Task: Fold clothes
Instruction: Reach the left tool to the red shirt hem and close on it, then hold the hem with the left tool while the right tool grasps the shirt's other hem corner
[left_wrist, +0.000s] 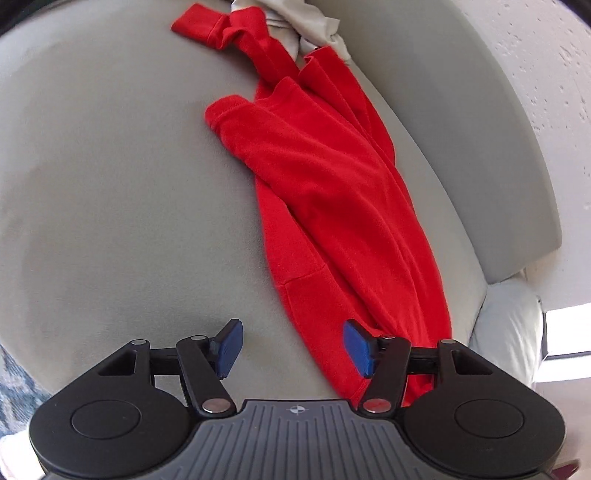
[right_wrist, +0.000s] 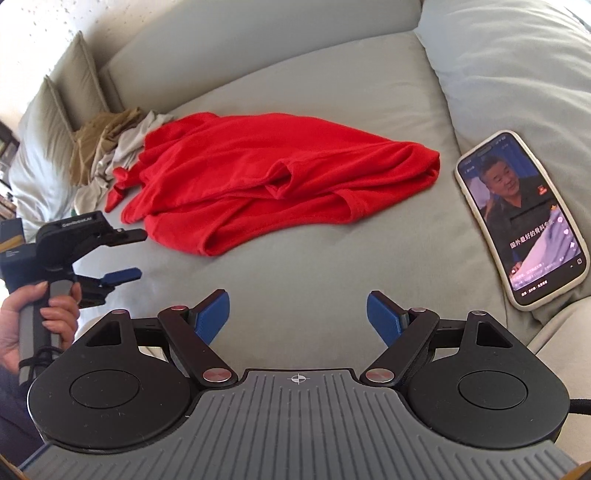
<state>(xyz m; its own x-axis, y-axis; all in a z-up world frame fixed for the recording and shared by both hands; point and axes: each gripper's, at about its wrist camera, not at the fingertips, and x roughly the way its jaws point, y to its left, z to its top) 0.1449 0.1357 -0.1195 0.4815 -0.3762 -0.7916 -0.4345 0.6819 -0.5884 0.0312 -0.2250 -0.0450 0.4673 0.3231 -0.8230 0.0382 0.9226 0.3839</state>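
item: fold clothes, sofa station.

nearest, we log the right gripper (right_wrist: 298, 317), fingers spread wide with nothing between them, hovering above bare sofa cushion (right_wrist: 314, 266). the left gripper (left_wrist: 291, 345) is likewise wide apart and holds nothing; its right-hand finger sits over the near edge of the red garment (left_wrist: 332, 206), though we cannot tell whether it touches the cloth.

next, the red garment lies on the seat in a bunched, creased heap, layers overlapping loosely, one sleeve knotted or twisted at the far end. we judge it not folded: no flat panels, no squared edges. folding of this piece is what is left. beyond it, a crumpled pile of beige and tan clothes (right_wrist: 107, 147) rests against the back cushions, also unfolded. no finished stack is in sight.

view differences: the right wrist view alone shows a phone (right_wrist: 524, 218) lying screen-up on the seat to the right, the hand (right_wrist: 40, 317) gripping the left tool's handle, and the tan pile's extent. the left wrist view alone shows the garment stretched lengthwise and a white pillow (left_wrist: 506, 325) past the seat edge.
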